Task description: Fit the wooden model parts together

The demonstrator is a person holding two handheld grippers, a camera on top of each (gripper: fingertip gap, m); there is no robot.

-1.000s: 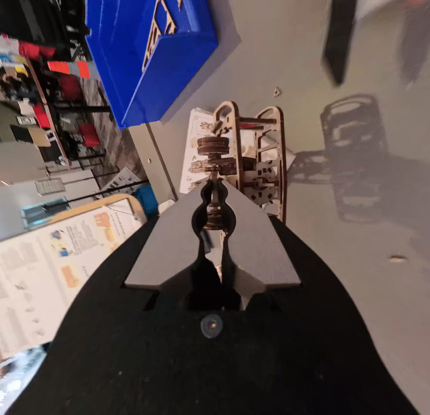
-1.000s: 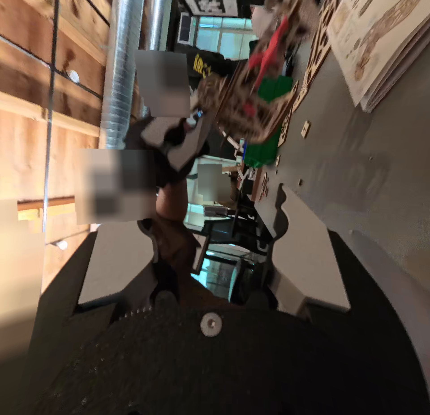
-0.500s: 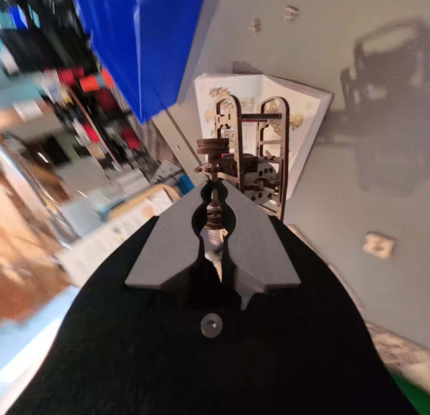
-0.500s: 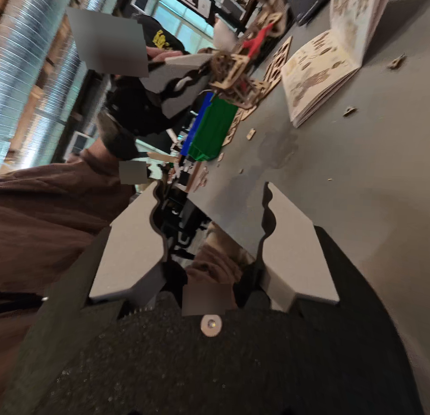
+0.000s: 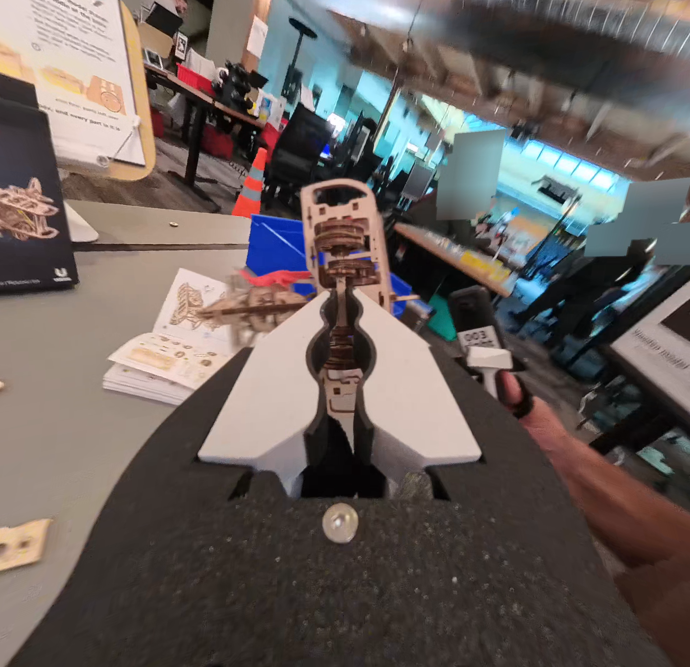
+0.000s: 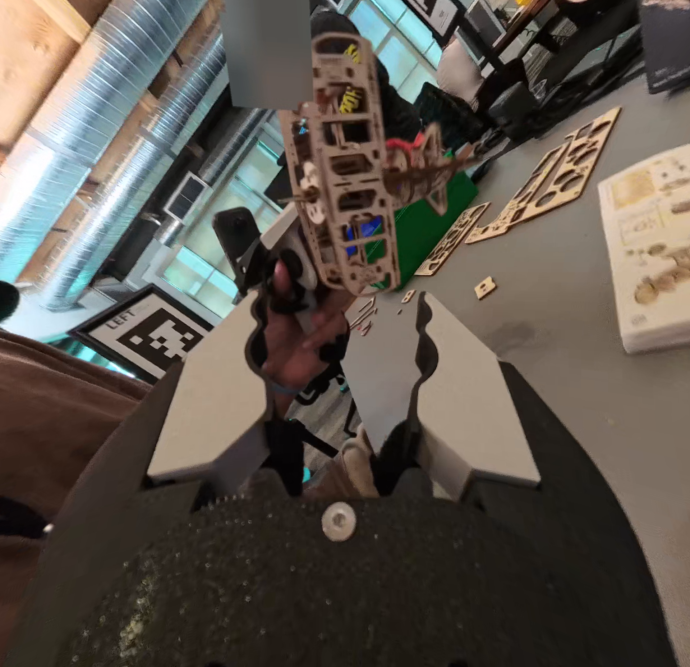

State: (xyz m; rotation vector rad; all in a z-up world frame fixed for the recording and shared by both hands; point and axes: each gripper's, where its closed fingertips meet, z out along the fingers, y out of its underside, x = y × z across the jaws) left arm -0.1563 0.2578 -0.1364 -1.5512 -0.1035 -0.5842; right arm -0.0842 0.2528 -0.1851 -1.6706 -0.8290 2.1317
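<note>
My left gripper (image 5: pixel 340 298) is shut on a wooden model frame (image 5: pixel 341 238), a pale two-sided laser-cut assembly with dark gears inside, and holds it upright in the air above the grey table (image 5: pixel 74 406). The same frame (image 6: pixel 343 186) shows in the right wrist view, held up just beyond my right gripper (image 6: pixel 339 301), which is open and empty, with its jaws wide apart. A second wooden model with a red part (image 5: pixel 269 294) sits behind, blurred; it also shows in the right wrist view (image 6: pixel 422 167).
An open instruction booklet (image 5: pixel 175 350) lies on the table, also at the right in the right wrist view (image 6: pixel 657 238). Punched wooden sheets (image 6: pixel 541 186) and small loose pieces (image 6: pixel 485 287) lie nearby. A blue bin (image 5: pixel 276 245), a green bin (image 6: pixel 418 223) and a dark box (image 5: pixel 30 208) stand around. About 9 cm separates my left fingertips from my right.
My left gripper has swung up from pointing down at the table and lifted the frame into the air. My right gripper has turned toward the frame and stays open.
</note>
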